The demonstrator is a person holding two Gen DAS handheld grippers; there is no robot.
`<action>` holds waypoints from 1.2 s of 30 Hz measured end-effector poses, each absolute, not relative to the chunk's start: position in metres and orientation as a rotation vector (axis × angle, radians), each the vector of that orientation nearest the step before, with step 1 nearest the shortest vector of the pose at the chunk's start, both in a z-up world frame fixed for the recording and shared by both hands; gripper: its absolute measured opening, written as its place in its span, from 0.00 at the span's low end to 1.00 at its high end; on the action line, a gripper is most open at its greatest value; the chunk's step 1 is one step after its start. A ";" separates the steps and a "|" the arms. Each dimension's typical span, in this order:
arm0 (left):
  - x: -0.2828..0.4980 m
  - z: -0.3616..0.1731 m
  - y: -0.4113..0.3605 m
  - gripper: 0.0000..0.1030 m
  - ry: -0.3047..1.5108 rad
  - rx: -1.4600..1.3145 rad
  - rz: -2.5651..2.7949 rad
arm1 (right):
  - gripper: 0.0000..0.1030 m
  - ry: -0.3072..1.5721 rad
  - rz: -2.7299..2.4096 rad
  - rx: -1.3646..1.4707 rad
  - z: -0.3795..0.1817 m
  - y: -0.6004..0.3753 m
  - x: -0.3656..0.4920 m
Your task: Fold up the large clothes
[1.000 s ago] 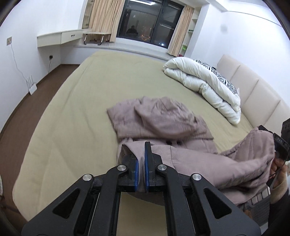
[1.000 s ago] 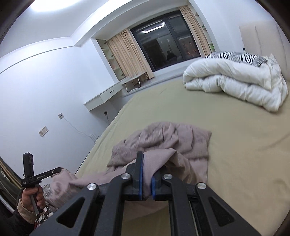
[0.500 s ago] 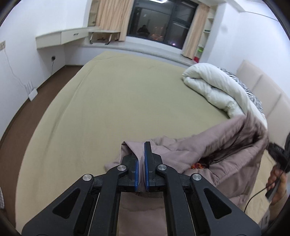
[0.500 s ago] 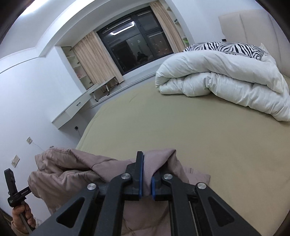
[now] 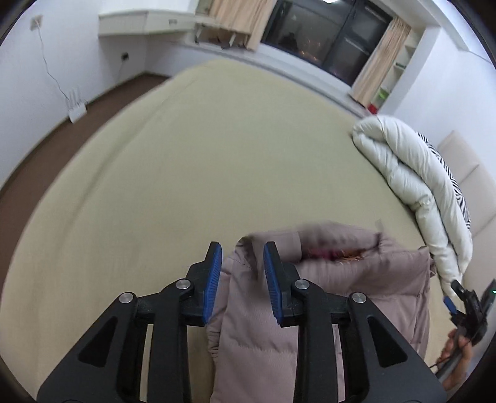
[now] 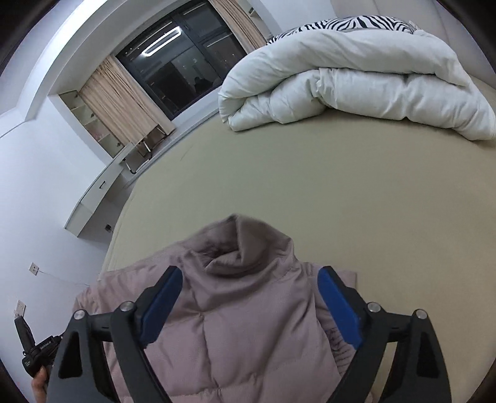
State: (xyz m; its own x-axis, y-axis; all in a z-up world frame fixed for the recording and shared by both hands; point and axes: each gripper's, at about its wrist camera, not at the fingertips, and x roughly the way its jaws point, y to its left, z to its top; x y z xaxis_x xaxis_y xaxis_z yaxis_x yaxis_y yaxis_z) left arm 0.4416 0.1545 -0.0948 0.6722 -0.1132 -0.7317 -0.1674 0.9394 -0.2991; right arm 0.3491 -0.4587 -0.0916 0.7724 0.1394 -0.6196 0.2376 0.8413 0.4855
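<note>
A mauve padded jacket [image 5: 356,279] lies bunched at the near edge of the beige bed [image 5: 186,173]. In the left wrist view my left gripper [image 5: 242,248] has its jaws opening. A fold of the jacket stands between the blue pads, which no longer press on it. In the right wrist view my right gripper [image 6: 249,272] is spread wide and still opening over the jacket [image 6: 248,341], whose collar rises between the fingers without touching them. A hand holds each gripper: the right one [image 5: 465,303] shows at the left view's edge, the left one [image 6: 31,344] at the right view's.
A rolled white duvet [image 5: 409,173] [image 6: 356,83] with a zebra-striped pillow [image 6: 356,21] lies by the padded headboard [image 5: 465,164]. Brown floor [image 5: 62,124] runs along the bed's left side. A dark window [image 5: 325,34], curtains and a wall shelf stand beyond.
Both grippers, shut on the jacket's edge, carried it across the bed and lower over the rest of the garment. Both have now opened and let the fabric go.
</note>
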 end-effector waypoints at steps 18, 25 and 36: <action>0.412 -0.141 0.010 0.26 0.846 -0.078 -0.142 | 0.09 0.975 0.166 0.202 -0.119 -0.270 0.411; 0.480 -0.185 -0.012 0.26 0.886 0.018 -0.099 | 0.08 0.978 0.149 0.188 -0.138 -0.268 0.460; 0.527 -0.257 -0.011 0.26 0.913 0.034 -0.049 | 0.11 0.958 0.191 0.144 -0.180 -0.263 0.490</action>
State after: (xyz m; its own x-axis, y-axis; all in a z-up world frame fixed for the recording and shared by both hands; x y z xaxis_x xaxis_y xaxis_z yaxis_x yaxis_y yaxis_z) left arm 0.5275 -0.0106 -0.2571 0.6106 -0.0275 -0.7914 0.0566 0.9984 0.0090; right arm 0.4899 -0.2628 -0.1801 0.5604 0.2247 -0.7971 -0.0974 0.9737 0.2060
